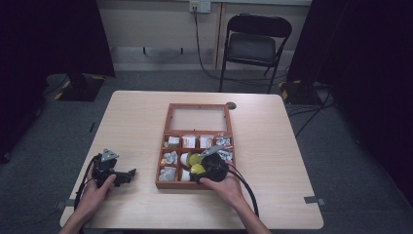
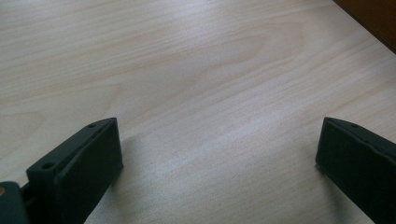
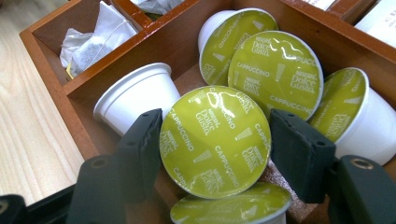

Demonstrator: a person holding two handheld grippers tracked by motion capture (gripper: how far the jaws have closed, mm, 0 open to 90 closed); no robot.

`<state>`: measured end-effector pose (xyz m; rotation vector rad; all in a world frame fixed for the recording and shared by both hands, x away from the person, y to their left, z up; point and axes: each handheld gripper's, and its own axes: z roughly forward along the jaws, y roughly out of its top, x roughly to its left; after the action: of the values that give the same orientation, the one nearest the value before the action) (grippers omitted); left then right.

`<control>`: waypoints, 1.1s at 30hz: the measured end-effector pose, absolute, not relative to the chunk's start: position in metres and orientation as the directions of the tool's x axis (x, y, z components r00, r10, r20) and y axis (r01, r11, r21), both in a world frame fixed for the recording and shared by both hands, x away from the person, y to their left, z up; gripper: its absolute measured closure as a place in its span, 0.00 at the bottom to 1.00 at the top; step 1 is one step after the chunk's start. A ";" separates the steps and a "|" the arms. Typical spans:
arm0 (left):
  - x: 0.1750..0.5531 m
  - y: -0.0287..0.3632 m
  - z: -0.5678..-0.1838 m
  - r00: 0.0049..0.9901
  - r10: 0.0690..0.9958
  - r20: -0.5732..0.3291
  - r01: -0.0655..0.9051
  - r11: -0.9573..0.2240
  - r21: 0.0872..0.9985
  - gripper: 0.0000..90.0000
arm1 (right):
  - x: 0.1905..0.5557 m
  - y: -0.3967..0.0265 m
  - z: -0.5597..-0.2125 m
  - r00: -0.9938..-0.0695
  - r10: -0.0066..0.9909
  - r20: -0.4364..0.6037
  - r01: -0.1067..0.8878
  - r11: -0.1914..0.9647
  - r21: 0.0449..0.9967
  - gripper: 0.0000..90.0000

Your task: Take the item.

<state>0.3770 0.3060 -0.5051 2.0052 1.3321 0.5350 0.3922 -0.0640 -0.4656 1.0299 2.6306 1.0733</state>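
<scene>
Gripping nothing, the left gripper (image 1: pixel 127 174) rests on the table (image 1: pixel 131 122) left of the wooden box (image 1: pixel 168 146), its jaws spread wide over bare wood. To the right, the right gripper (image 3: pixel 215 140) has its pads against both sides of a coffee capsule (image 3: pixel 215 142) in the box's near middle compartment, among more capsules (image 3: pixel 275 70); whether it is lifted clear I can't quite tell. Probably light, with thin plastic walls and a slick foil lid, it wants a gentle hold on the rim, not the foil. Lids read "Nescafé Dolce Gusto" and "Cappuccino". Tea bags (image 3: pixel 91 44) fill the neighbouring compartment.
</scene>
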 end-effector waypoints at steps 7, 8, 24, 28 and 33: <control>0.377 0.306 -0.505 0.400 0.916 -0.023 0.647 -0.264 0.715 0.00 | 0.394 -0.065 -0.467 -0.757 0.636 0.149 0.563 0.520 0.643 0.41; 0.377 0.306 -0.505 0.399 0.917 -0.021 0.647 -0.265 0.715 0.00 | 0.394 -0.065 -0.468 -0.757 0.637 0.143 0.561 0.522 0.643 0.41; 0.377 0.306 -0.505 0.397 0.918 -0.024 0.646 -0.261 0.717 0.00 | 0.394 -0.063 -0.468 -0.759 0.638 0.133 0.561 0.537 0.630 0.42; 0.377 0.306 -0.505 0.397 0.918 -0.024 0.646 -0.261 0.717 0.00 | 0.394 -0.063 -0.468 -0.759 0.637 0.137 0.563 0.535 0.630 0.42; 0.377 0.306 -0.505 0.396 0.918 -0.024 0.645 -0.260 0.718 0.00 | 0.394 -0.063 -0.468 -0.761 0.634 0.141 0.564 0.537 0.627 0.42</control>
<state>0.3769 0.3059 -0.5052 2.0030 1.3321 0.5368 0.3935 -0.0633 -0.4676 1.0408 2.6623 1.0291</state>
